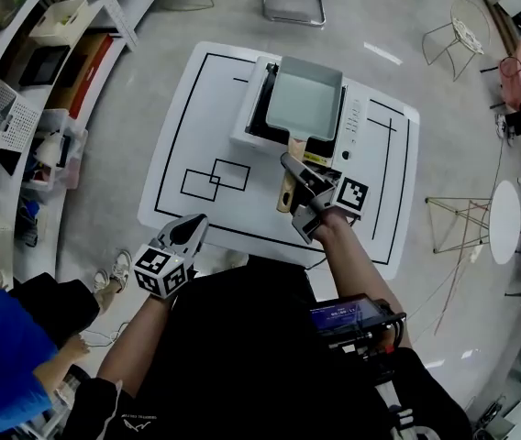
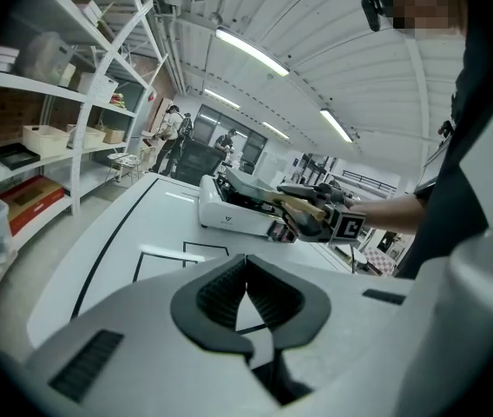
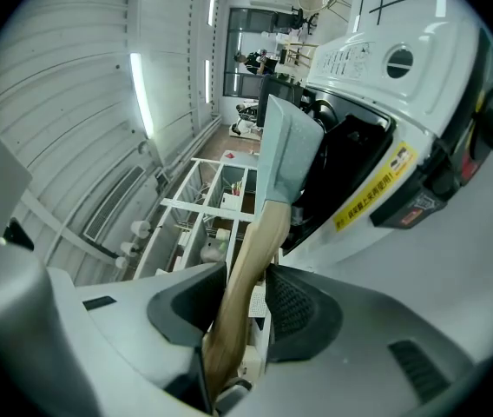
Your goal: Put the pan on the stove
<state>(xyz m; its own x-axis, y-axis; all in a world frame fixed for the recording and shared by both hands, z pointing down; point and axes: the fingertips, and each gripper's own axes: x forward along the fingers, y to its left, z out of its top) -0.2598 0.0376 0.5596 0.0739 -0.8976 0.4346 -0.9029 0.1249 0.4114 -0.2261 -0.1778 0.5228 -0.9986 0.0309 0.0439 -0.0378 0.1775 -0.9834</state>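
Well, from the head view I see the pan [image 1: 306,104] sitting on the stove [image 1: 357,122] on the white table [image 1: 178,126]. Its wooden handle [image 1: 285,198] reaches toward me, into my right gripper [image 1: 293,191]. My left gripper [image 1: 190,234] hangs near the table's front edge. Left gripper view: jaws closed together, nothing between them. Right gripper view: jaws parted narrowly around the handle, with a gap beside one pad.

Head view: overhead, facing steeply down on the table [image 1: 196,117] and stove [image 1: 357,122]. Left gripper view: low over the table, facing the stove [image 2: 229,217] from well off. Right gripper view: close against the stove [image 3: 403,76], apparently rolled sideways. All three share the stove.
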